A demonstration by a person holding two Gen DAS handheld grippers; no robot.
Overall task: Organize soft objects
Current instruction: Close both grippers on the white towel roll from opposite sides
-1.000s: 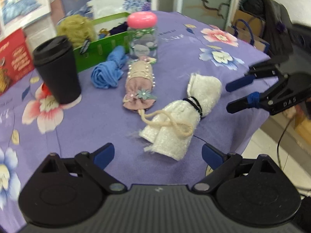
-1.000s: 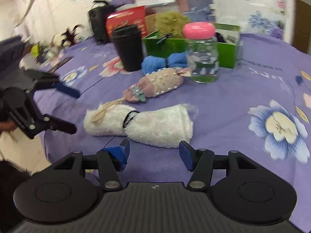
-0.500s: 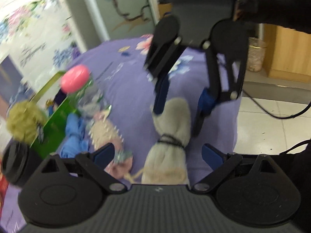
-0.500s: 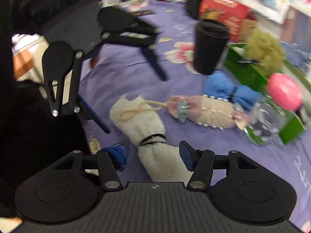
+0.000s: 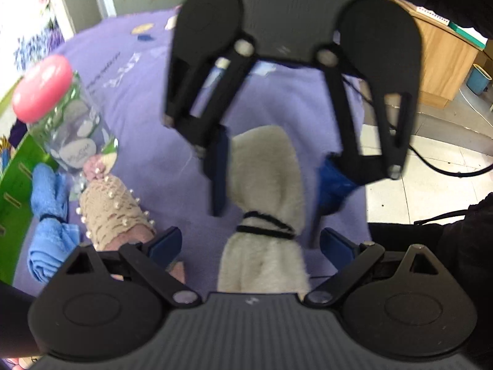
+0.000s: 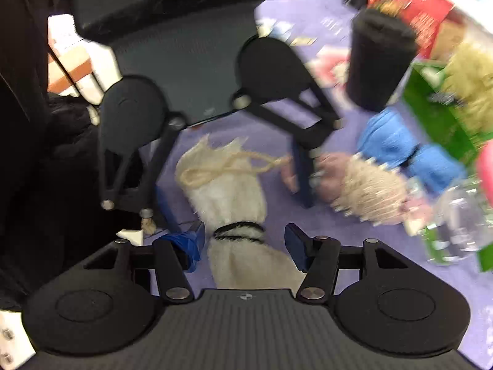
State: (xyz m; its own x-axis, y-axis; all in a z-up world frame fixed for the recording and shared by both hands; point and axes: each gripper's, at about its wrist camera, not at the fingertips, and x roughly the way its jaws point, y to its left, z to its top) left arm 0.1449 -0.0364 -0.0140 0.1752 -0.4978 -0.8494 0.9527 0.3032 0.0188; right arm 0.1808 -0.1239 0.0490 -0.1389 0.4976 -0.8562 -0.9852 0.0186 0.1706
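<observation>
A cream fluffy rolled towel (image 5: 266, 185) tied at its middle with a black band (image 5: 265, 229) lies on the purple flowered cloth (image 5: 148, 92). My left gripper (image 5: 251, 243) is open, its jaws on either side of one end. My right gripper (image 6: 245, 240) is open and straddles the other end (image 6: 234, 185), facing the left one. In the left wrist view the right gripper (image 5: 274, 182) stands over the towel; in the right wrist view the left gripper (image 6: 234, 185) does. A pink beaded knit roll (image 5: 114, 209) and a blue rolled cloth (image 5: 46, 212) lie beside it.
A clear jar with a pink lid (image 5: 61, 114) and a green box (image 6: 440, 117) stand by the rolls. A black cup (image 6: 379, 61) and a red box (image 6: 409, 9) stand further back. The table edge and floor tiles (image 5: 431, 178) are to the right.
Both grippers have closed in from opposite ends over the cream towel and now straddle it, facing each other. The towel has not moved.
</observation>
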